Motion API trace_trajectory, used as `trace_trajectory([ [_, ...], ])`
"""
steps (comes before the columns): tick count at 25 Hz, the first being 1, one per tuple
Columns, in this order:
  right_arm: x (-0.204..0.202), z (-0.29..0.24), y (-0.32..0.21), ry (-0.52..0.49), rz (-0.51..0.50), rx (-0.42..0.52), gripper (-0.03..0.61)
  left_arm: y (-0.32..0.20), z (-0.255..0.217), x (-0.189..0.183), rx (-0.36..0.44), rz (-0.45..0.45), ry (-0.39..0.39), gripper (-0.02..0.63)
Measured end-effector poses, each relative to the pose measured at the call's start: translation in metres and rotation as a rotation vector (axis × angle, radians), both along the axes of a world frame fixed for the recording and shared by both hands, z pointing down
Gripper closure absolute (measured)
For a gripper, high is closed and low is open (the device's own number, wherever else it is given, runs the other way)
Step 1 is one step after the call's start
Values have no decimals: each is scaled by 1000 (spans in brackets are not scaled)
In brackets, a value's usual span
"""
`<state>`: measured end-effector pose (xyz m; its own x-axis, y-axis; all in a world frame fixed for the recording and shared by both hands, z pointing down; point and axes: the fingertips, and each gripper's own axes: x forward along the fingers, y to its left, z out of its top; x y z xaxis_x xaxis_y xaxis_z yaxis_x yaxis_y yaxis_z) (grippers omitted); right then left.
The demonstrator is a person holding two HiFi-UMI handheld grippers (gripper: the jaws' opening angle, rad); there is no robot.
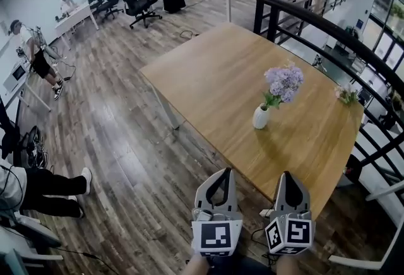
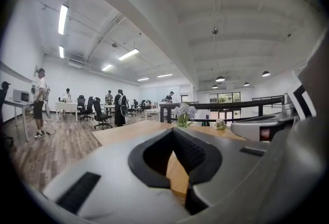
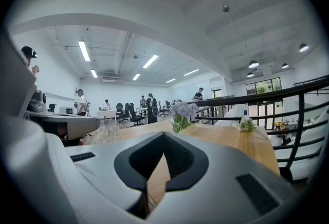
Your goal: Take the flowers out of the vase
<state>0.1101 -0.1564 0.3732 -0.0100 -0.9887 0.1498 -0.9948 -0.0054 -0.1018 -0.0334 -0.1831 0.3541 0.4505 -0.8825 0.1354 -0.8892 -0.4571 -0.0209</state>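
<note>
Left gripper [image 1: 223, 173]: bottom centre, jaws together, empty.
Right gripper [image 1: 288, 175]: beside it, likewise closed, empty.
Best next: open up, pinch purple flowers [image 1: 283, 82] low by white vase [image 1: 261, 117], lift straight.

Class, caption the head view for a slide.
Left gripper and right gripper, both shut, before a wooden table bearing a small white vase of lilac flowers.

Head view: from your head, steeply down over the worktop [image 1: 214, 78]. Left and right gripper views: low, about level, along your left claw [image 2: 173, 129] and right claw [image 3: 163, 133], seemingly just short of the worktop. Shared by all: purple flowers [image 1: 283, 82], worktop.
</note>
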Motion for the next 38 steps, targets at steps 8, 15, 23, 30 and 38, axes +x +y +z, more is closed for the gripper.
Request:
trace_trajectory([
  [8,-7,-5,-34,-4,22,8,569,-33,0,-3,-34,27,13,578],
  [15,-9,-4,-58,-15,38,-1,554,-54,0,-5,-21,39,17,578],
  [23,-4,0,-77,-51,31,-17,545,-70,5,-3,-51,18,39,577],
  [30,12,0,-106,-73,21,-31,544,-91,8,9,-66,6,20,577],
  [38,35,6,-140,-85,30,-45,537,-117,13,28,-73,-11,21,578],
])
